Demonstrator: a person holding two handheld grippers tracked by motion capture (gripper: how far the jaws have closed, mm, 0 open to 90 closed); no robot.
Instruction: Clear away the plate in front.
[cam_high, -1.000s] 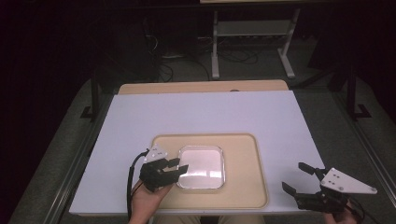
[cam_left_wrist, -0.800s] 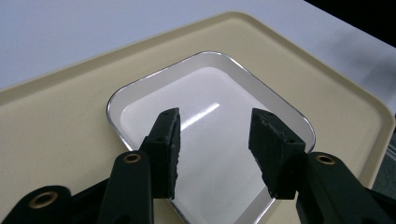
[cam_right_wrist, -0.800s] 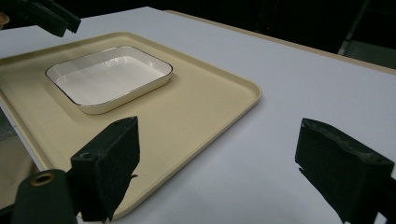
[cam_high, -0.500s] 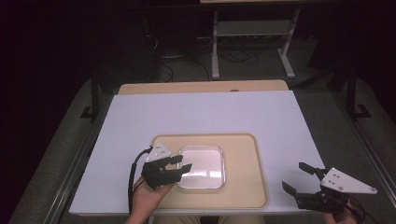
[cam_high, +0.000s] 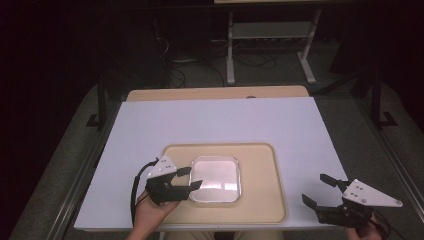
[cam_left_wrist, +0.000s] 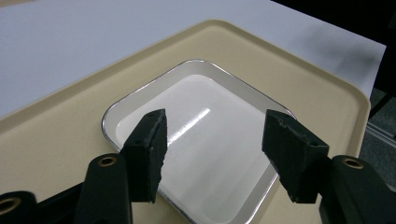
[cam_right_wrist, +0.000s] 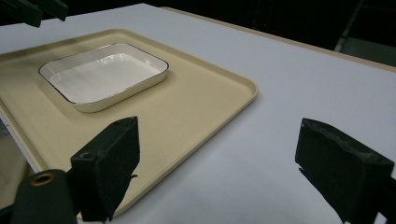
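A shallow white square dish (cam_high: 216, 178) with a thin dark rim sits empty on a beige tray (cam_high: 260, 170) near the table's front edge. My left gripper (cam_high: 189, 179) is open at the dish's left edge, its jaws straddling that side of the dish (cam_left_wrist: 201, 140) in the left gripper view. My right gripper (cam_high: 316, 190) hangs open over the white table just right of the tray, with nothing between its jaws. In the right gripper view the dish (cam_right_wrist: 103, 74) and tray (cam_right_wrist: 196, 112) lie off to the left.
The white table top (cam_high: 220, 120) stretches bare beyond the tray, with a wooden strip (cam_high: 215, 93) along its far edge. A metal stand (cam_high: 270, 45) and cables are on the dark floor behind.
My left gripper has edged slightly to the right toward the dish. The right gripper has stayed where it was.
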